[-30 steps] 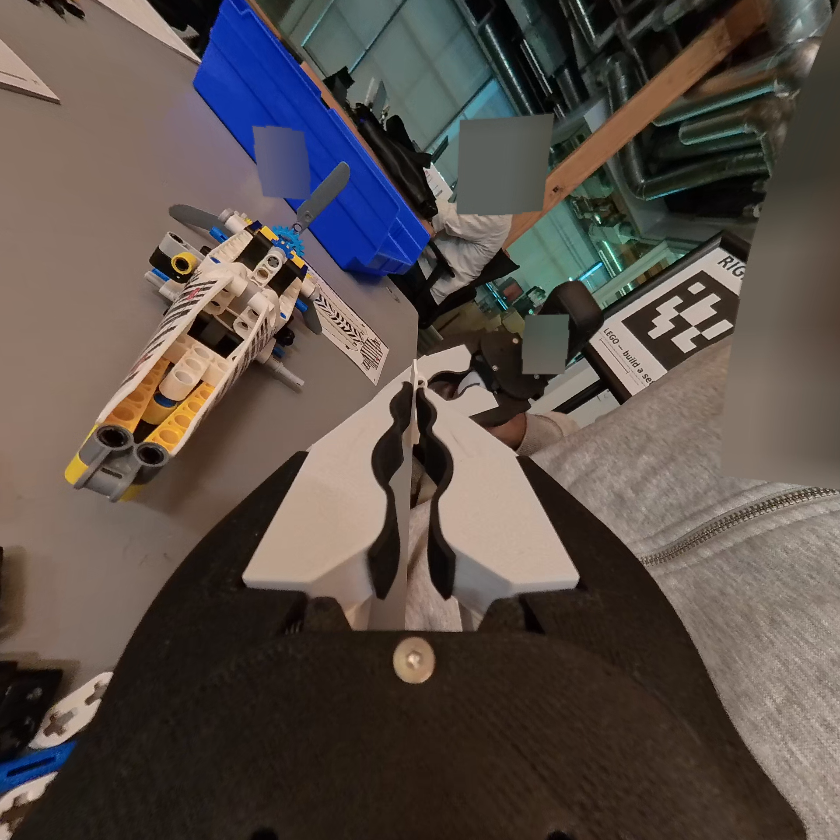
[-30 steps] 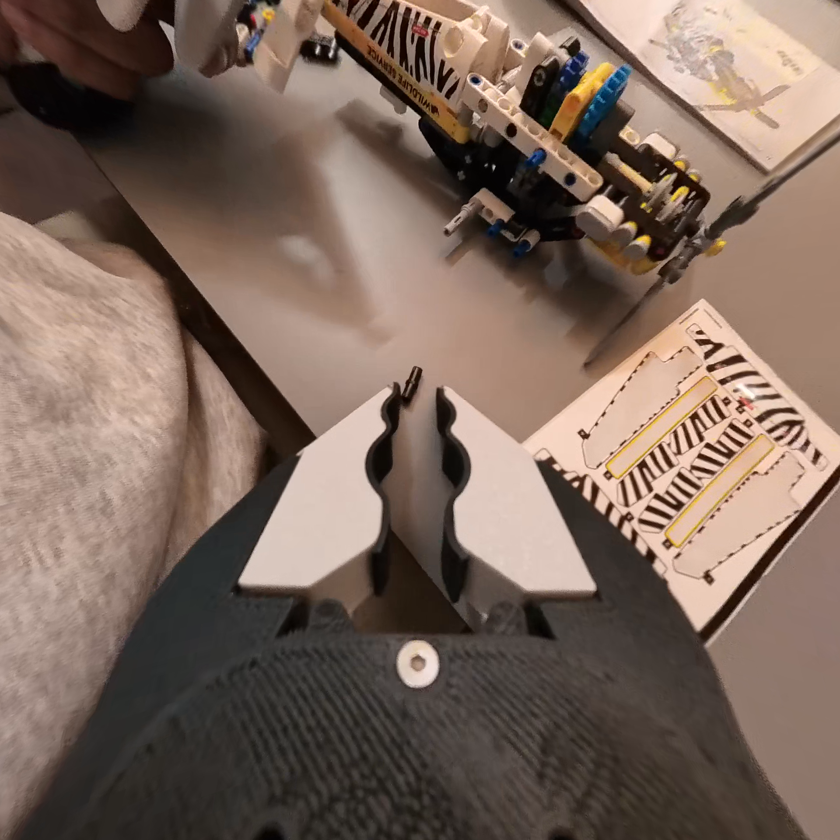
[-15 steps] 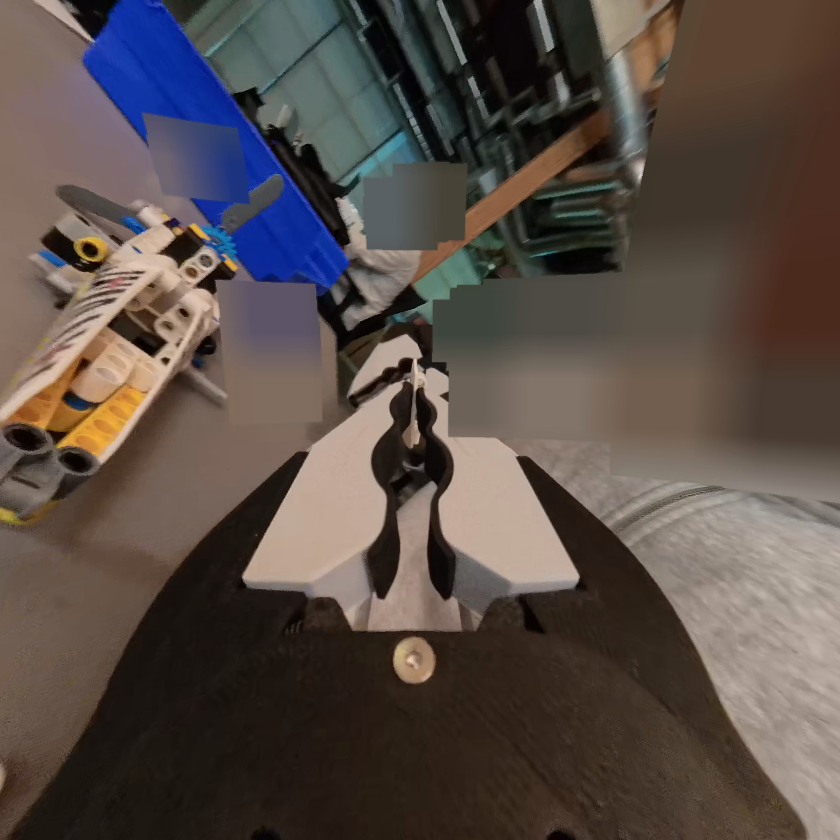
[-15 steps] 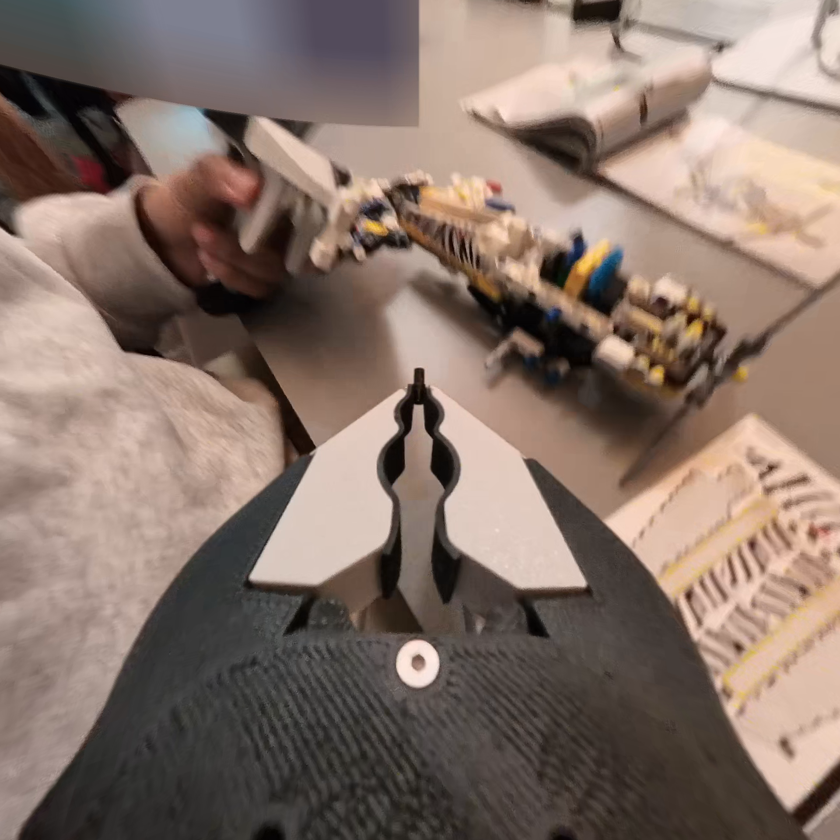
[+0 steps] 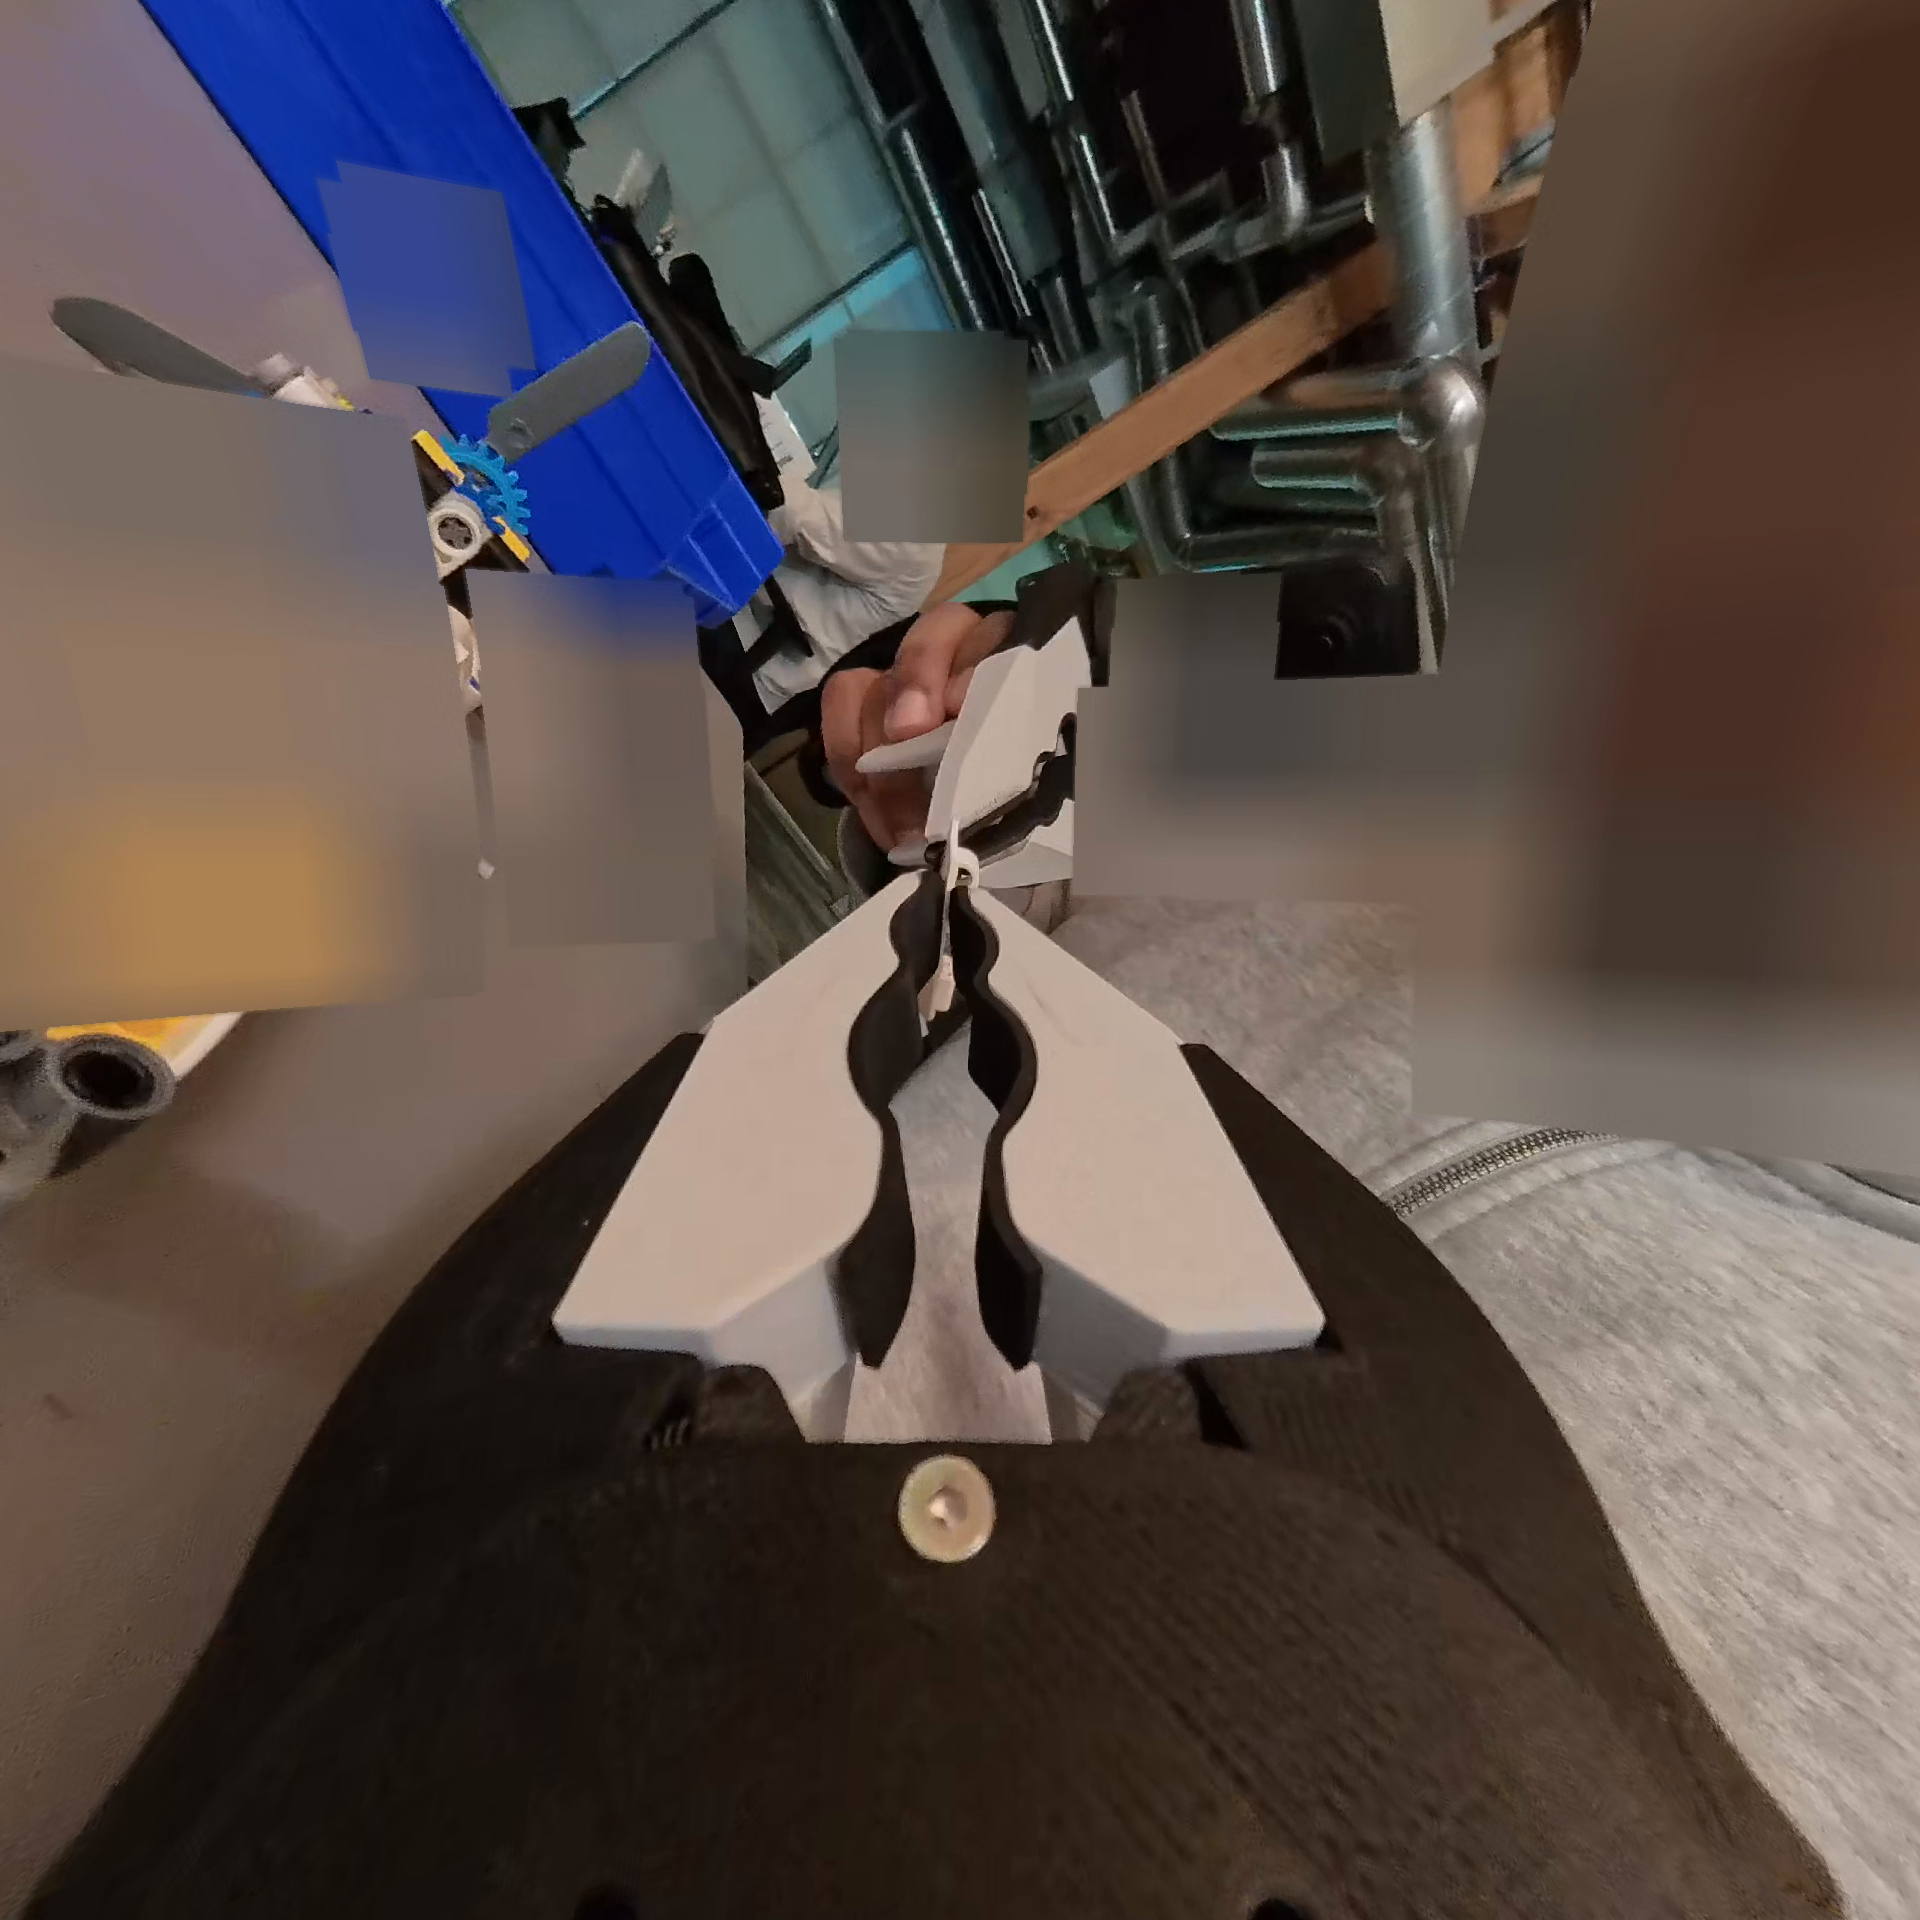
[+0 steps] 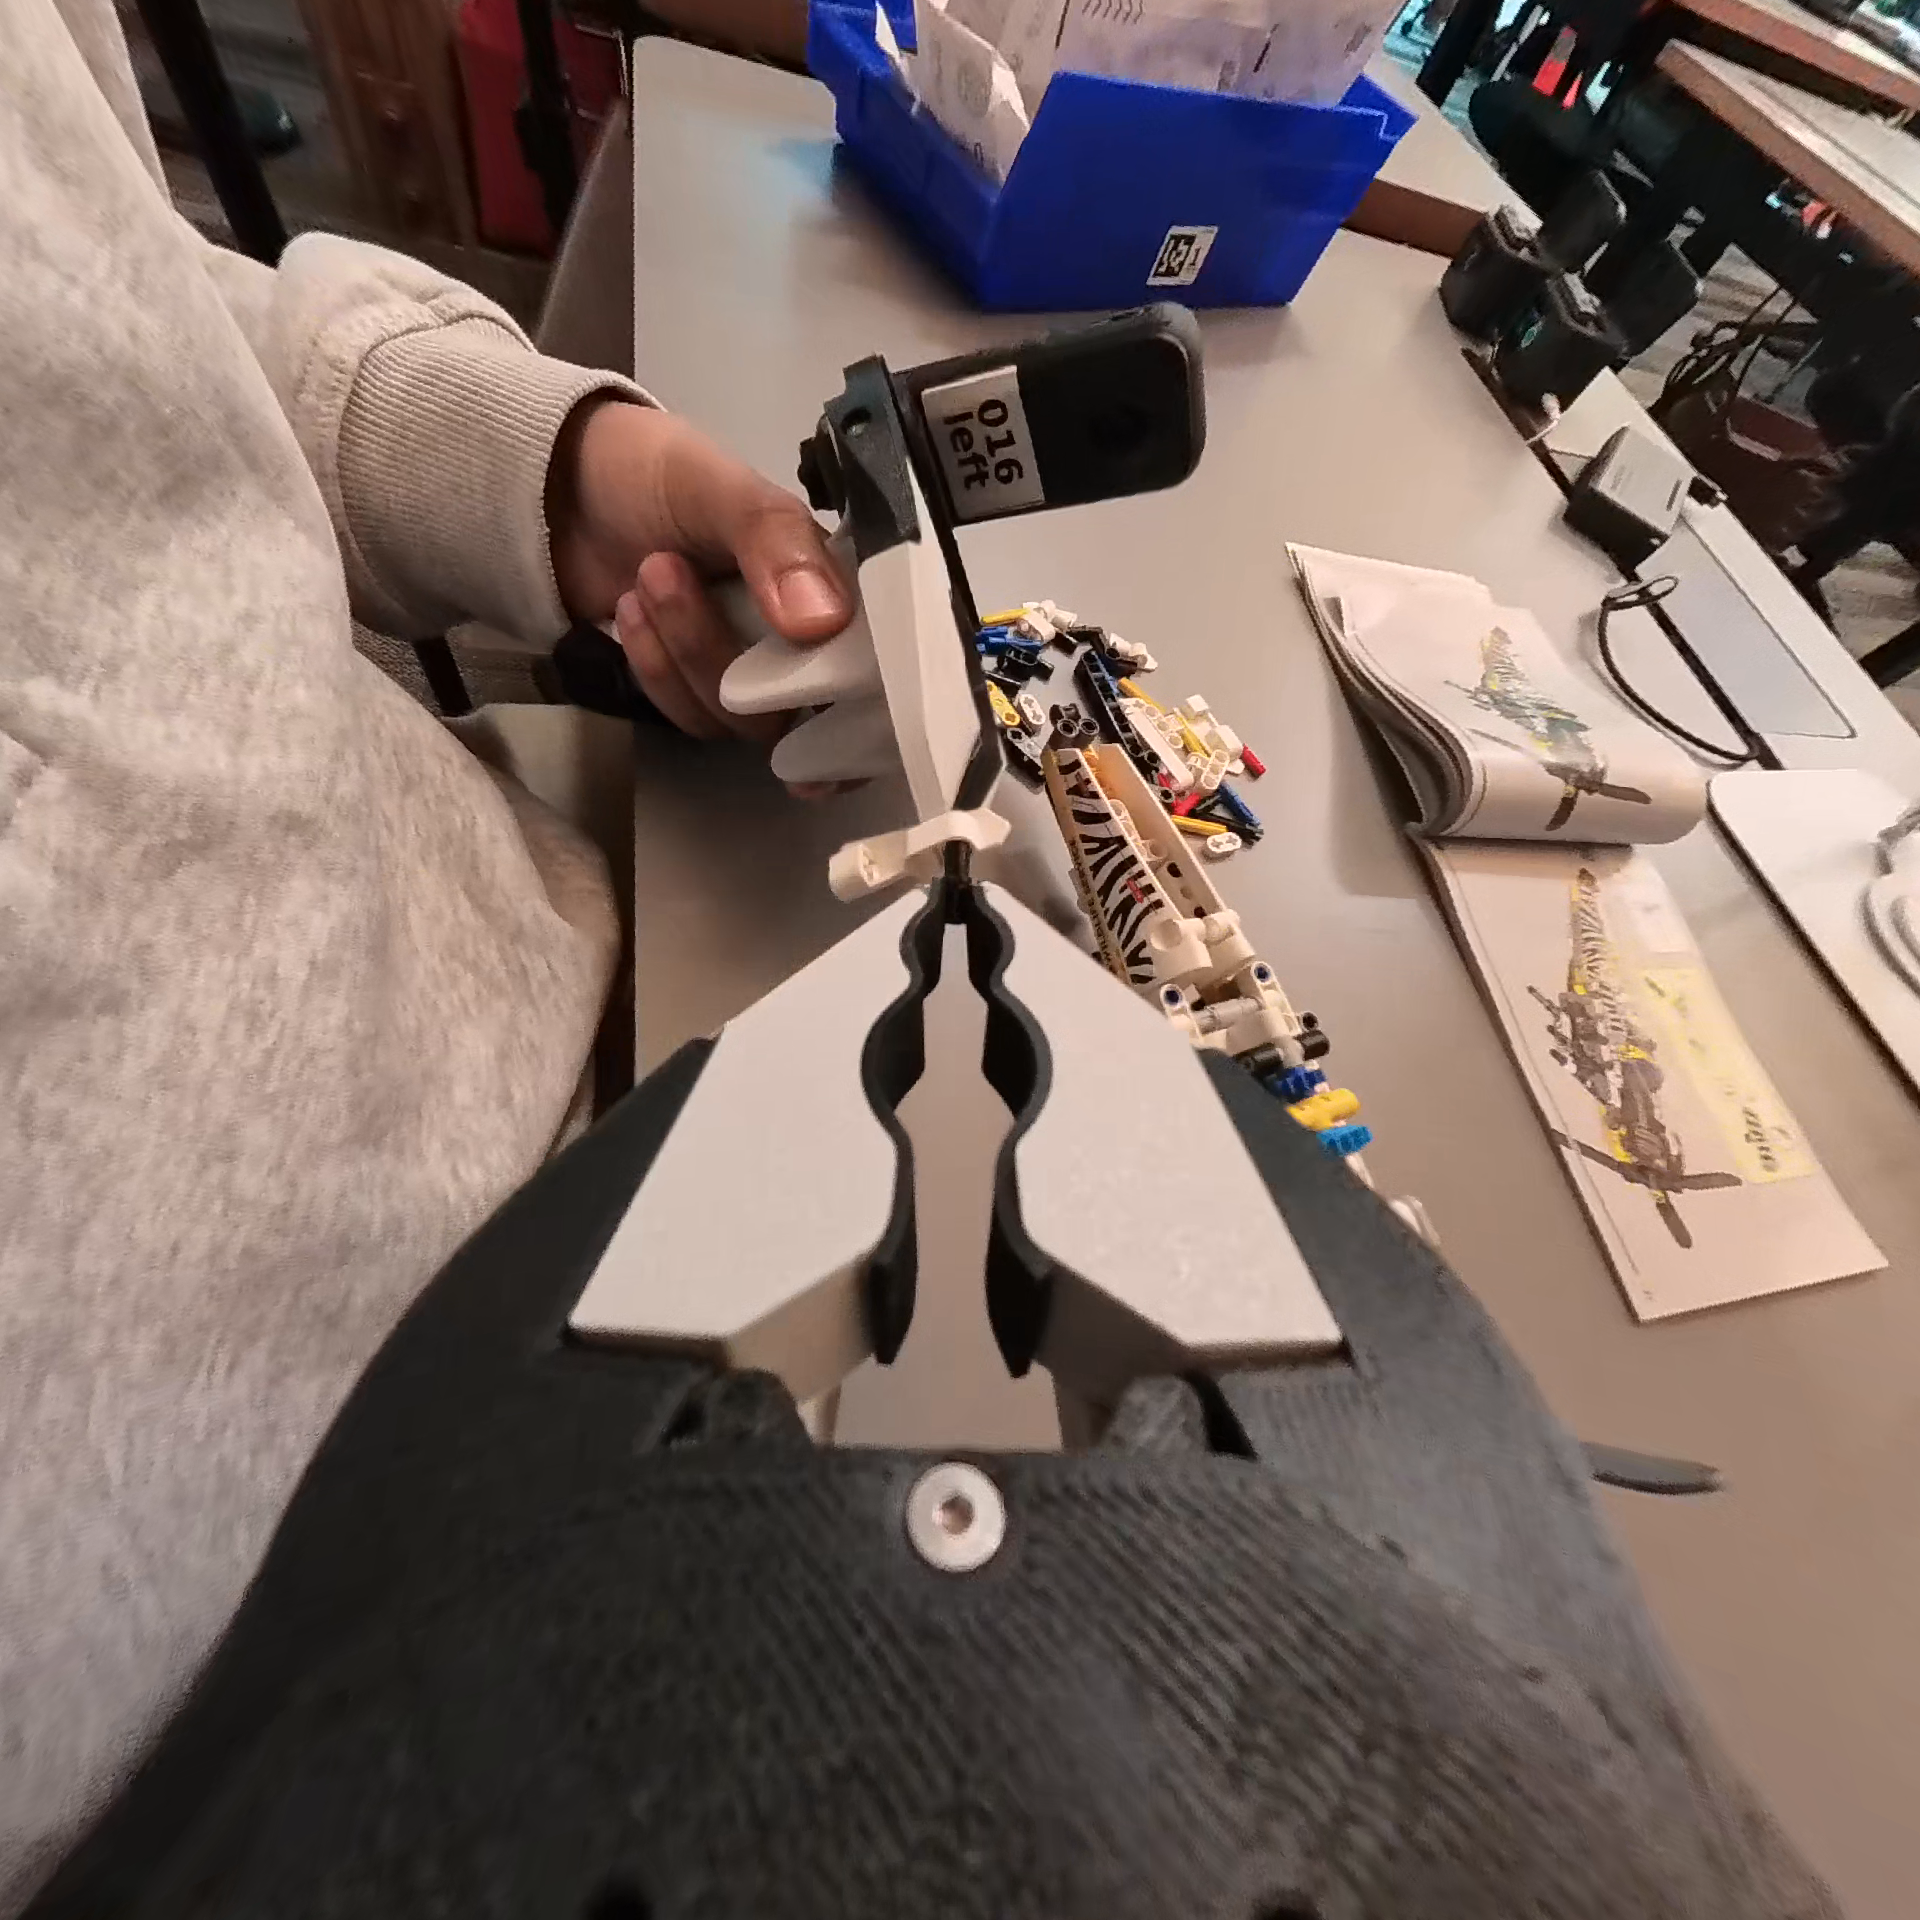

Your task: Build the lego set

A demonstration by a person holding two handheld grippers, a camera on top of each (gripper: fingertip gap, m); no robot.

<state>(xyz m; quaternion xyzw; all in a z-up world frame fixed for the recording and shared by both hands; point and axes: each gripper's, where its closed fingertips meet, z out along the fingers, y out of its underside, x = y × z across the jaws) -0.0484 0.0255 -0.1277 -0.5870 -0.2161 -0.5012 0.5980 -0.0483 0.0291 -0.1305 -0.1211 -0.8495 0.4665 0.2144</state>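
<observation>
**Two claws meet over one small white piece**

Both of my claws are up in the air, close in front of my grey sweater (image 6: 208, 935). My left claw (image 6: 940, 821) is pinching a white lego piece (image 6: 914, 847). The piece is long and thin and lies sideways across the claw's tip. In the left wrist view I see the same white piece (image 5: 951, 873) standing thin between the black pads (image 5: 904, 956).

My right claw (image 6: 954, 899) is pressed together on a tiny black pin (image 6: 961, 868). The pin points up and touches the white piece from below. The two claw tips are just beside each other. My hand (image 6: 686, 561) squeezes the handle of the left claw.

On the grey surface (image 6: 1351, 436), behind the claws, lies the zebra-striped lego model (image 6: 1153, 904). It is long, with yellow, blue and black bits at its near end. A little pile of loose lego pieces (image 6: 1101, 707) sits at its far end, touching it. An open instruction book (image 6: 1558, 852) lies to the right of the model, a bit apart. A blue bin (image 6: 1122, 177) stands at the far end of the surface.
</observation>
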